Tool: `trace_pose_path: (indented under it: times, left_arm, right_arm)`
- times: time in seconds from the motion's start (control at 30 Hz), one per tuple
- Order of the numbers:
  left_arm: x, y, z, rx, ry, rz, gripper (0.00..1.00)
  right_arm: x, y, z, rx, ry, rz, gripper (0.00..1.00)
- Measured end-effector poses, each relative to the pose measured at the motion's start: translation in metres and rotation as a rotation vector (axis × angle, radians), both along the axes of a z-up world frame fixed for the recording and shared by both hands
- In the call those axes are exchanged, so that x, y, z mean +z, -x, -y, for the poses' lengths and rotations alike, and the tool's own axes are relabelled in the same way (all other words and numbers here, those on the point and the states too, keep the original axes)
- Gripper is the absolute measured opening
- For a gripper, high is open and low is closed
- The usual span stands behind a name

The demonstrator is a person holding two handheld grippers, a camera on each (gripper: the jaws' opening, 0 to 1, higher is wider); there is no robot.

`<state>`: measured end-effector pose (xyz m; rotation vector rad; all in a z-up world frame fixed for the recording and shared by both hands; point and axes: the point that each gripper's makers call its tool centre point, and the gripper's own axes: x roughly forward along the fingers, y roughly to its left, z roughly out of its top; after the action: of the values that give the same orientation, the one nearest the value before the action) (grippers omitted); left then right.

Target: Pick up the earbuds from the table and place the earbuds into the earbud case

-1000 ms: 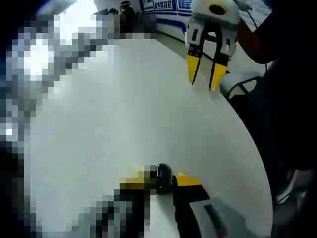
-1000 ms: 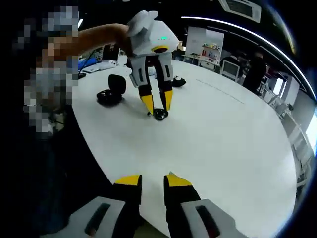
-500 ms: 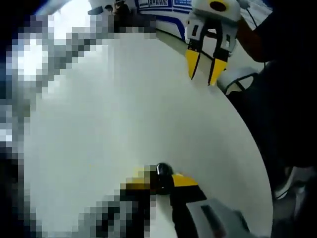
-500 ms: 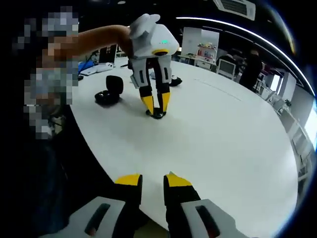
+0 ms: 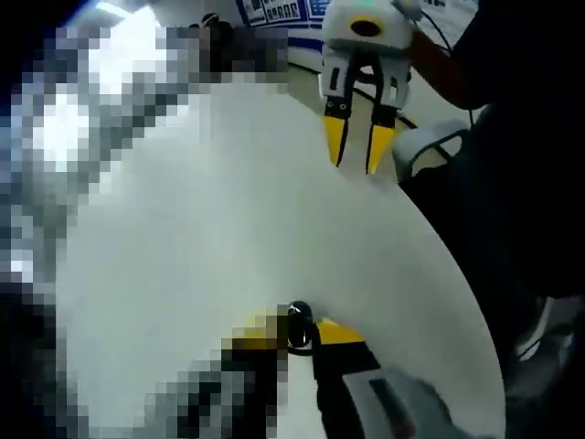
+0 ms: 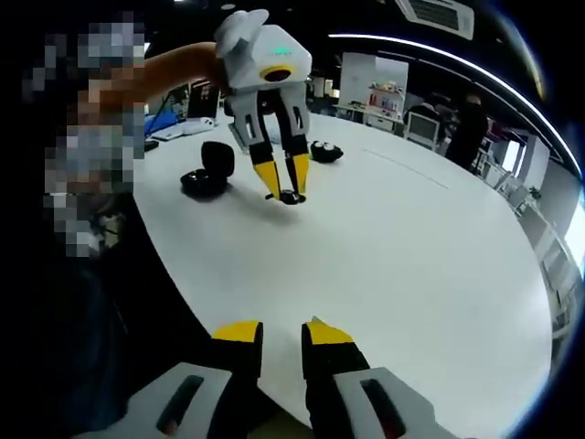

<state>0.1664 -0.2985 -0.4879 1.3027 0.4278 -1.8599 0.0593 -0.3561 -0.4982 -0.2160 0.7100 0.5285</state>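
Observation:
My left gripper (image 5: pixel 299 333) is shut on a small black earbud (image 5: pixel 299 320), held between its yellow tips. In the right gripper view that left gripper (image 6: pixel 286 193) hangs a little above the white table (image 6: pixel 411 274) with the earbud (image 6: pixel 292 198) at its tips. The black earbud case (image 6: pixel 207 172) stands open just to its left, lid up. Another small black item (image 6: pixel 324 151) lies behind it. My right gripper (image 6: pixel 274 335) hovers at the table's near edge, open, nothing between its fingers. In the left gripper view the right gripper (image 5: pixel 356 157) points down at the table edge.
A person's bare forearm (image 6: pixel 174 69) reaches in from the left, holding the left gripper. The round table's edge (image 6: pixel 174 274) curves close below my right gripper. A white chair (image 5: pixel 439 146) stands beyond the edge. Desks and monitors (image 6: pixel 416 119) fill the background.
The left gripper has risen off the table with the earbud and shifted slightly toward the case. The right gripper has stayed at the near edge.

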Motion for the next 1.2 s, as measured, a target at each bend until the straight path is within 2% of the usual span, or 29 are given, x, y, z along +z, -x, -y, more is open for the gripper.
trace_pose_path:
  times: [0.03,0.1,0.27,0.47,0.7,0.93,1.2]
  left_arm:
    - [0.002,-0.005,-0.003,-0.001,0.004,0.003,0.14]
    - [0.006,-0.004,-0.008,0.000,0.009,0.009,0.14]
    - [0.023,0.007,-0.037,-0.015,0.020,0.028,0.14]
    - [0.029,0.017,-0.071,-0.012,0.016,0.043,0.14]
    - [0.022,0.021,-0.102,-0.007,-0.007,0.051,0.14]
    - [0.005,0.011,-0.123,-0.025,-0.055,0.072,0.14]
    - [-0.007,0.008,-0.131,-0.083,-0.073,0.058,0.14]
  right_arm:
    - [0.001,0.000,-0.002,0.005,-0.001,0.002,0.17]
    - [0.002,0.000,-0.005,0.011,-0.003,0.005,0.16]
    - [0.004,-0.002,-0.015,0.033,-0.004,0.010,0.16]
    - [0.008,-0.004,-0.030,0.061,-0.007,0.018,0.16]
    - [0.011,-0.004,-0.045,0.086,-0.006,0.021,0.16]
    - [0.010,-0.004,-0.056,0.092,-0.009,0.017,0.16]
    - [0.008,-0.004,-0.062,0.082,-0.010,0.003,0.16]
